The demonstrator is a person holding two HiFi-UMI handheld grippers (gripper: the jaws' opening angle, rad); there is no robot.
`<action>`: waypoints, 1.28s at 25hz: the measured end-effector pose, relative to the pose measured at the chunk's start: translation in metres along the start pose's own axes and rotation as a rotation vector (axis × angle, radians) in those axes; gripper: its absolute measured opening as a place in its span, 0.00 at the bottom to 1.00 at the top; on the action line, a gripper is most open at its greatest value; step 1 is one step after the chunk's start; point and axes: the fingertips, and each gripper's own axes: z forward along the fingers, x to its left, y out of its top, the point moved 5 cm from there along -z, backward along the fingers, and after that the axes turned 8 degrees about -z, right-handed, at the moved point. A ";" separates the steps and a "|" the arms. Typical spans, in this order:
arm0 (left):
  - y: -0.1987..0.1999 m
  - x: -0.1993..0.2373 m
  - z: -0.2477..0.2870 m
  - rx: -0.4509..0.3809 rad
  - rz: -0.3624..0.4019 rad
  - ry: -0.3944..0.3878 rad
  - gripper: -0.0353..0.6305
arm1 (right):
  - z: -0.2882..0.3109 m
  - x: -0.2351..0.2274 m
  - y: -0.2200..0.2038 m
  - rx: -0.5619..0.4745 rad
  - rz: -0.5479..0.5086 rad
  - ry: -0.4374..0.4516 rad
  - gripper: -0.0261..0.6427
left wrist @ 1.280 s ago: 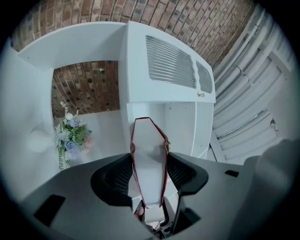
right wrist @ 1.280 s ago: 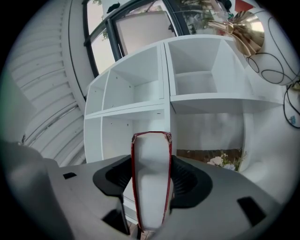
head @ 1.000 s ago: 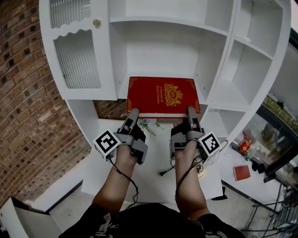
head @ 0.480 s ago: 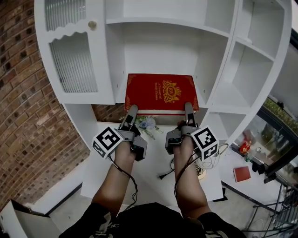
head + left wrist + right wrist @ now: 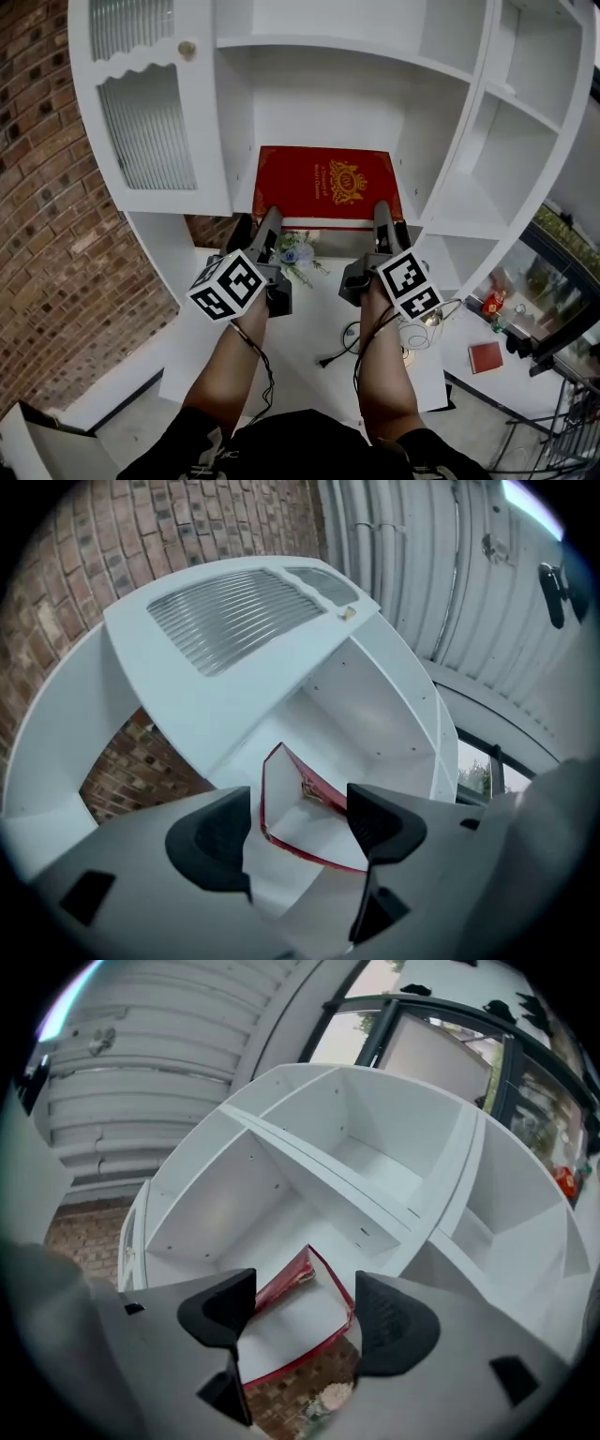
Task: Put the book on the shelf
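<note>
The red book [image 5: 326, 183] with gold print lies flat on the floor of the shelf's middle compartment [image 5: 328, 112], its front edge at the shelf lip. My left gripper [image 5: 269, 220] is at the book's front left corner, and my right gripper [image 5: 382, 216] is at its front right corner. Both sets of jaws are opening. In the left gripper view the book [image 5: 281, 789] shows in the wide gap of the gripper [image 5: 302, 829], clear of both pads. The right gripper view shows the same: the book [image 5: 291, 1330] sits free between the jaws of the gripper [image 5: 307, 1314].
A cabinet door with ribbed glass [image 5: 145, 122] and a round knob [image 5: 187, 49] closes the unit's left side. Open side compartments [image 5: 469, 202] are at the right, a brick wall [image 5: 47, 187] at the left. Below the shelf lie a flower sprig [image 5: 295, 253], a cable [image 5: 342, 352] and a small red book [image 5: 486, 356].
Both grippers' jaws have spread wider and come off the book's front edge. The book stays flat on the shelf. Both marker cubes have tipped up a little.
</note>
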 end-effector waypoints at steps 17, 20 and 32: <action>0.011 -0.017 0.026 0.026 0.251 0.024 0.39 | 0.019 0.017 0.011 0.033 -0.343 -0.003 0.43; 0.010 -0.019 0.031 0.031 0.285 0.031 0.38 | 0.024 0.015 0.012 0.051 -0.340 -0.001 0.43; 0.009 -0.021 0.056 0.065 0.356 0.075 0.37 | 0.049 0.008 0.014 0.111 -0.387 -0.035 0.42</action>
